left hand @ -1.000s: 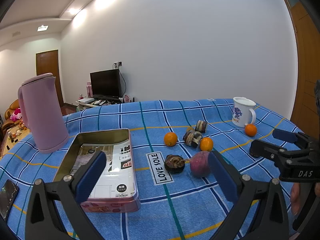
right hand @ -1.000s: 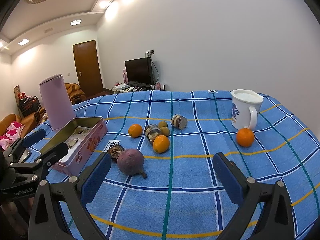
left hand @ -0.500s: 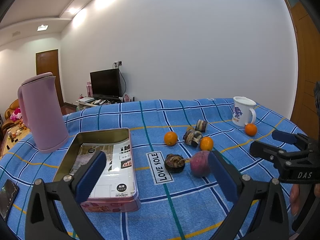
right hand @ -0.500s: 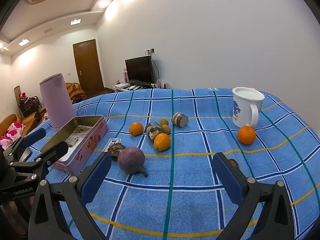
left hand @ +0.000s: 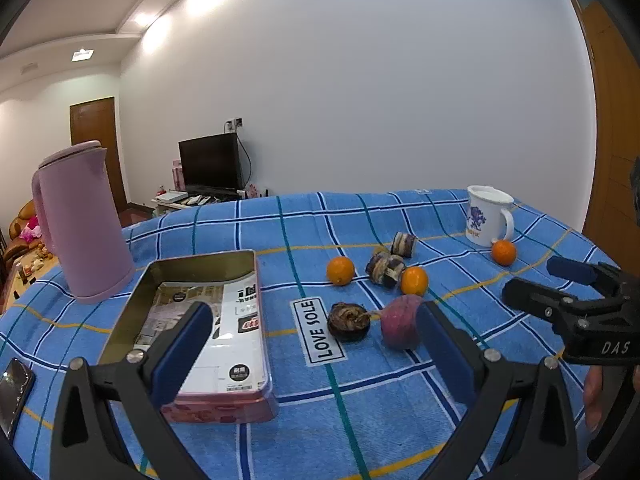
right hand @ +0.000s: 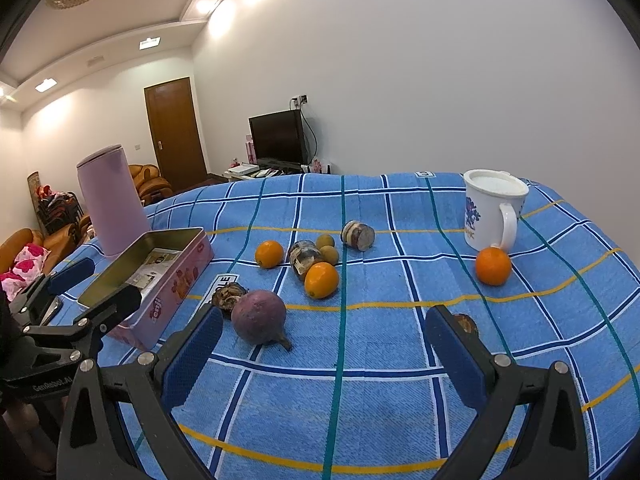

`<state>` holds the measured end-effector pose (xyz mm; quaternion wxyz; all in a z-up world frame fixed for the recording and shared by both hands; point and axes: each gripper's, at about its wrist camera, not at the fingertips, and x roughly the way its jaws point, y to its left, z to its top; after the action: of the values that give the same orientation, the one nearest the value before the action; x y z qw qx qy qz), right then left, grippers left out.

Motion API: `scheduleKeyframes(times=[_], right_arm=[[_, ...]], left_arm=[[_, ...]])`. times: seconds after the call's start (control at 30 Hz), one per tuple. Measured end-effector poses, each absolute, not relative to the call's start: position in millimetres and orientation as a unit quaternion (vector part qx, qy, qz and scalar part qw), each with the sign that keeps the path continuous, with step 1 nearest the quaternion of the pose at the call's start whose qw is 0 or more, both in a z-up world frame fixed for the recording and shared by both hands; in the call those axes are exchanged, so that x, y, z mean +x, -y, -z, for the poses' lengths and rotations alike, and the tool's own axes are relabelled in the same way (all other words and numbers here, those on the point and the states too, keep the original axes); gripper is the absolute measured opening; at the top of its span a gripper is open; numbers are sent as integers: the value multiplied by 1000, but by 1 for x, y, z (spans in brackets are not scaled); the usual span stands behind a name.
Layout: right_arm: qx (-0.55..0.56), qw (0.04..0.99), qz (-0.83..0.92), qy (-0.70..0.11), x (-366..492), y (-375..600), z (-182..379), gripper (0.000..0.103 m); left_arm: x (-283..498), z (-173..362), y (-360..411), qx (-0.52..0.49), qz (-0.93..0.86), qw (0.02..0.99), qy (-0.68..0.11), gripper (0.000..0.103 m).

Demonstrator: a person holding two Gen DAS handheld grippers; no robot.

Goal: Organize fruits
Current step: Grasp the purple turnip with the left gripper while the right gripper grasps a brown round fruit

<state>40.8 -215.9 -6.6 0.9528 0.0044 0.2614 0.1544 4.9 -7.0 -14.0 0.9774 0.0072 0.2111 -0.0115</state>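
Observation:
Three oranges (left hand: 340, 270) (left hand: 414, 280) (left hand: 504, 252) lie on the blue checked cloth. Nearer me are a round purple fruit (left hand: 400, 322) (right hand: 259, 322) and a dark wrinkled one (left hand: 349, 320). Striped brown pieces (right hand: 306, 258) and two small greenish fruits (right hand: 331, 255) sit among the oranges (right hand: 321, 280). An open pink tin (left hand: 204, 258) stands at the left. My left gripper (left hand: 314, 312) is open above the cloth, between the tin and the purple fruit. My right gripper (right hand: 325, 318) is open and holds nothing, with the purple fruit near its left finger.
A pink kettle (left hand: 80, 224) stands behind the tin and a white mug (right hand: 490, 208) at the far right, next to one orange (right hand: 493, 266). A phone (left hand: 12, 384) lies at the left edge. A small brown fruit (right hand: 466, 323) shows beside the right finger.
The right gripper shifted slightly, so the small brown fruit now shows beside its right finger. The left gripper has hardly moved. Both stay open.

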Motion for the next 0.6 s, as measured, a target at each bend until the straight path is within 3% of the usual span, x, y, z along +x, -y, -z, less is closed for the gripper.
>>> scheduleKeyframes(times=[0.6], right_arm=[[8, 957, -100, -273, 57, 251, 17, 102]], left_arm=[[31, 30, 16, 16, 18, 966, -258, 103]])
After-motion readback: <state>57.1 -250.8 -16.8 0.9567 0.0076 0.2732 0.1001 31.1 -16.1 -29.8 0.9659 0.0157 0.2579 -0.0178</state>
